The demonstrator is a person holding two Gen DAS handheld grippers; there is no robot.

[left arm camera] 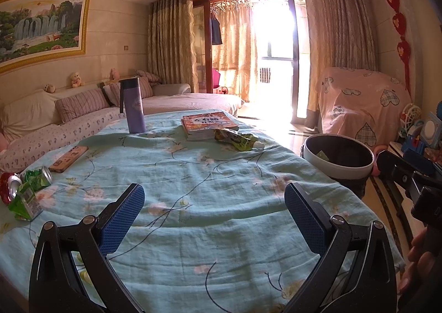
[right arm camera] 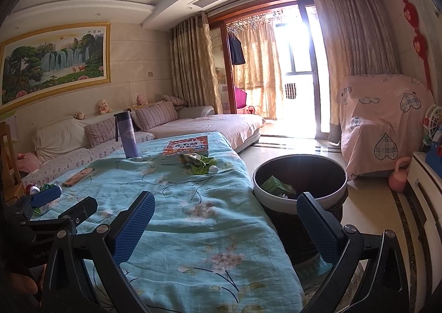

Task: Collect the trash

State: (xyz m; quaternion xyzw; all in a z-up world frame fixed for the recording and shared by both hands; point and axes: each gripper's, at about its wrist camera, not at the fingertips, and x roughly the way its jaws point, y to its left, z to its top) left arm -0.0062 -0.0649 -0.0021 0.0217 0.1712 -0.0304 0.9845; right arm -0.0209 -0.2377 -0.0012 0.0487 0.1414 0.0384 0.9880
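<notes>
A table under a light blue floral cloth [left arm camera: 210, 191] carries trash. A green squeeze pouch [left arm camera: 237, 139] lies by the books; it also shows in the right wrist view [right arm camera: 199, 163]. Crushed cans [left arm camera: 37, 179] and a green carton [left arm camera: 23, 202] lie at the left edge. A white-rimmed trash bin [left arm camera: 338, 158] stands on the floor right of the table, with a green carton inside [right arm camera: 276, 185]. My left gripper [left arm camera: 214, 210] is open and empty above the cloth. My right gripper [right arm camera: 226, 216] is open and empty over the table's right edge, near the bin [right arm camera: 299, 183].
A purple bottle [left arm camera: 134, 105], stacked books [left arm camera: 208, 123] and a wooden remote-like board [left arm camera: 69, 158] sit on the table. A sofa [left arm camera: 69, 119] runs behind, a pink-covered chair [left arm camera: 364, 102] stands at right, and a toy shelf [left arm camera: 417, 136] is at the far right.
</notes>
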